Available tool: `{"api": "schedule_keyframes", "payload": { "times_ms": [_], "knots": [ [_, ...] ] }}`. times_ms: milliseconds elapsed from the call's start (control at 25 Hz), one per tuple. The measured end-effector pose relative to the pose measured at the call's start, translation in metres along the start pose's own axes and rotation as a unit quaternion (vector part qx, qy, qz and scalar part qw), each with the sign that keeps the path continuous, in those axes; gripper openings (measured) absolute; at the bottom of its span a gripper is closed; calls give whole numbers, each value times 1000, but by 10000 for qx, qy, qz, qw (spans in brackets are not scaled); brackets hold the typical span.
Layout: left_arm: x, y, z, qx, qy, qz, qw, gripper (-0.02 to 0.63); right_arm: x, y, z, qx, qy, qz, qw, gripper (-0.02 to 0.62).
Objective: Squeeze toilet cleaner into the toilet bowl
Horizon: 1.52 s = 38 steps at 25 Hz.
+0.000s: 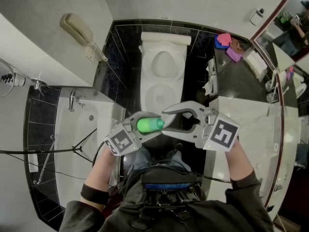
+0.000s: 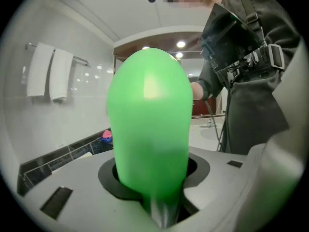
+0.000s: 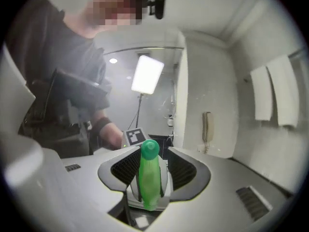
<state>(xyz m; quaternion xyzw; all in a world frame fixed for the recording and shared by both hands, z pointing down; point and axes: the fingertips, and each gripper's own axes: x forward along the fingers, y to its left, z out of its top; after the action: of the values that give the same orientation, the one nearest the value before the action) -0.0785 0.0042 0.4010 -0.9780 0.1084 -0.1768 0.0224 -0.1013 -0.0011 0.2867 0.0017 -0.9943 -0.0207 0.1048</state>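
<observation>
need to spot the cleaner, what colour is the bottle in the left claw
Bright green. The bottle shows best in the left gripper view.

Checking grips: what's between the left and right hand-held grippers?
Head view: green bottle; left hand-held gripper grips it, free end between right hand-held gripper's open jaws.

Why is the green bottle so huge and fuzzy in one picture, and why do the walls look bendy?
Left gripper view: the green bottle sits close to the wide-angle lens, so it looms large and blurry, with a glare patch. Right gripper view: it is farther off, smaller and sharper; a bright light panel hazes the background. Head view: the lens curves the walls.
</observation>
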Motion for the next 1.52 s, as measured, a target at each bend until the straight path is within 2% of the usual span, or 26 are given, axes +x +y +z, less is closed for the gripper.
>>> {"api": "schedule_keyframes", "payload": {
  "times_ms": [40,120,240,360,440,520,560,760,800,880,1000,1120,1200,1320,1400,1520],
  "knots": [
    [0,8,1,-70,4,327,9994,181,-2,-6,-2,550,-154,-138,9983,207],
    [-1,24,-1,-119,22,941,9955,181,-4,-17,-3,1489,-569,-286,9868,207],
    [1,41,-7,17,54,1633,9866,181,0,-31,-12,2715,-1033,-560,9552,209],
    [5,51,-20,13,204,2159,9762,181,8,-40,-27,3574,-1051,-968,9230,218],
    [7,54,-34,-25,336,2396,9703,181,11,-43,-33,4140,-1089,-1093,8971,218],
    [8,56,-41,-14,449,2533,9663,181,13,-45,-35,4518,-1123,-1167,8773,221],
    [8,58,-42,-20,488,2578,9650,181,14,-46,-36,4595,-1096,-1206,8731,218],
    [5,64,-49,-54,670,2767,9586,181,18,-48,-40,4678,-935,-1277,8696,212],
    [4,65,-50,-50,702,2795,9576,181,18,-48,-41,4685,-928,-1272,8693,205],
    [2,66,-51,-27,758,2822,9563,181,19,-49,-43,4678,-902,-1284,8698,136],
    [1,66,-52,-1,807,2772,9574,181,19,-50,-44,4611,-883,-1274,8737,129],
    [3,61,-51,-107,751,2492,9655,181,19,-49,-41,4256,-913,-1190,8924,130],
    [6,53,-46,-197,633,2076,9760,181,18,-45,-38,3847,-963,-1047,9120,132],
    [9,35,-27,-179,332,1130,9929,181,17,-36,-29,3077,-1011,-699,9435,132],
    [8,20,-20,-190,155,532,9983,181,18,-22,-19,2558,-923,-345,9617,132],
    [5,0,-14,-288,47,-138,9995,181,19,-4,-11,1696,-648,66,9834,133]
  ]
}}
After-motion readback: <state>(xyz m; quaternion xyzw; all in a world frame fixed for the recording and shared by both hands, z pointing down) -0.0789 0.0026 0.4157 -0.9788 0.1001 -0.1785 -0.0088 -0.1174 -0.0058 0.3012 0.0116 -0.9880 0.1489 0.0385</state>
